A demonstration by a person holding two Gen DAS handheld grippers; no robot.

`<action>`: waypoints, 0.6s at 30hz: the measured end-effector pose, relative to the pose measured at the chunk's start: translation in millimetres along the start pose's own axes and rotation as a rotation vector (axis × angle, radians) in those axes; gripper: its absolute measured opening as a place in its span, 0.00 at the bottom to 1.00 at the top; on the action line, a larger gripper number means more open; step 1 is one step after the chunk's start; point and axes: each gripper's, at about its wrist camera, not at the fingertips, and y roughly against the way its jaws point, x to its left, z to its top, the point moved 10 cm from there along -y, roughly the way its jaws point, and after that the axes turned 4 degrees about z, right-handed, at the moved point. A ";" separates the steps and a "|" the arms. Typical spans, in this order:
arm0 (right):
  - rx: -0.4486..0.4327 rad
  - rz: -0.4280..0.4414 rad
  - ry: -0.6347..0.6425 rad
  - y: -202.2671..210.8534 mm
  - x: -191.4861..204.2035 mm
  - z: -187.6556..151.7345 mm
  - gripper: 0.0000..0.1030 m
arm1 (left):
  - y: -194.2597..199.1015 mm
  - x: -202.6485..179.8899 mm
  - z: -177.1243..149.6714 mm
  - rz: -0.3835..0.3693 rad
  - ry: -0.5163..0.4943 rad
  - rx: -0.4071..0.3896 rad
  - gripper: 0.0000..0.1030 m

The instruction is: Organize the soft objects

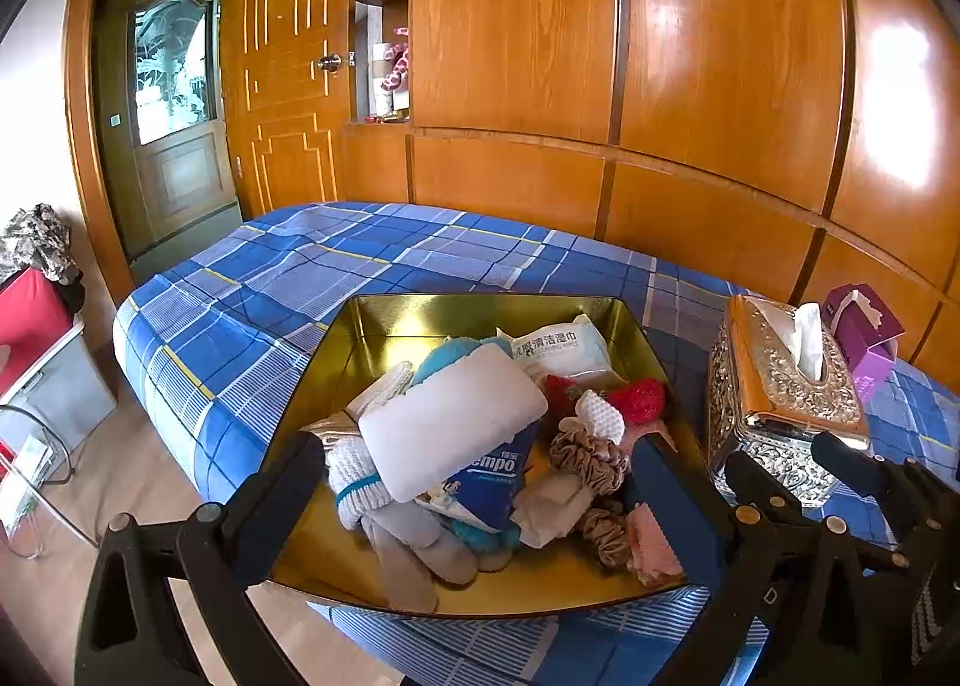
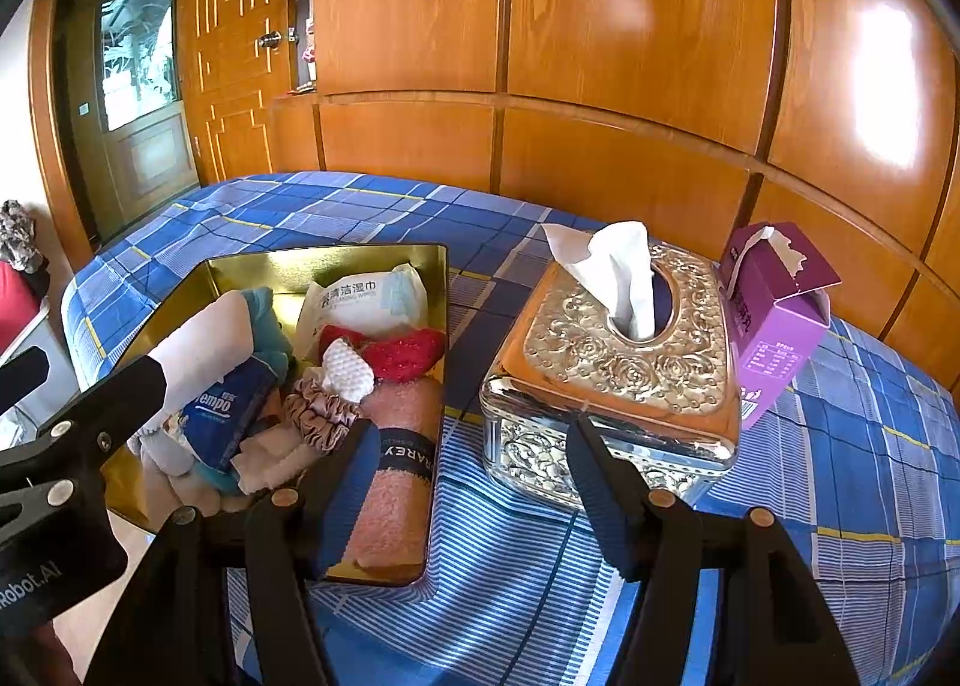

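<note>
Though full, gold tray (image 1: 384,320) on bed (image 1: 288,266)

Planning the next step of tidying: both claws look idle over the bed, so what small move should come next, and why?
Probably ease the right claw toward the tissue sticking out of the ornate tissue box. Its jaws stand open and empty, while most soft items already lie in the gold tray.

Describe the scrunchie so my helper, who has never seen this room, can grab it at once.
On the blue plaid bed lies a gold tray piled with soft things, left of the silver tissue box. The scrunchie sits mid-tray, between the blue tissue pack and the pink towel. It alone is a ruffled, shiny beige-brown fabric ring.
</note>
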 end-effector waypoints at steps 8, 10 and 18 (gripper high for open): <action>-0.003 -0.002 0.003 0.5 0.0 0.1 0.63 | 2.4 -1.7 0.2 0.009 -0.009 -0.003 1.00; -0.002 -0.002 0.003 0.4 0.1 -0.2 0.63 | 3.6 -2.3 0.2 0.007 -0.010 -0.005 1.00; -0.017 -0.001 -0.003 4.4 -2.9 1.6 0.63 | 2.1 -0.6 -0.1 0.009 -0.001 -0.003 0.97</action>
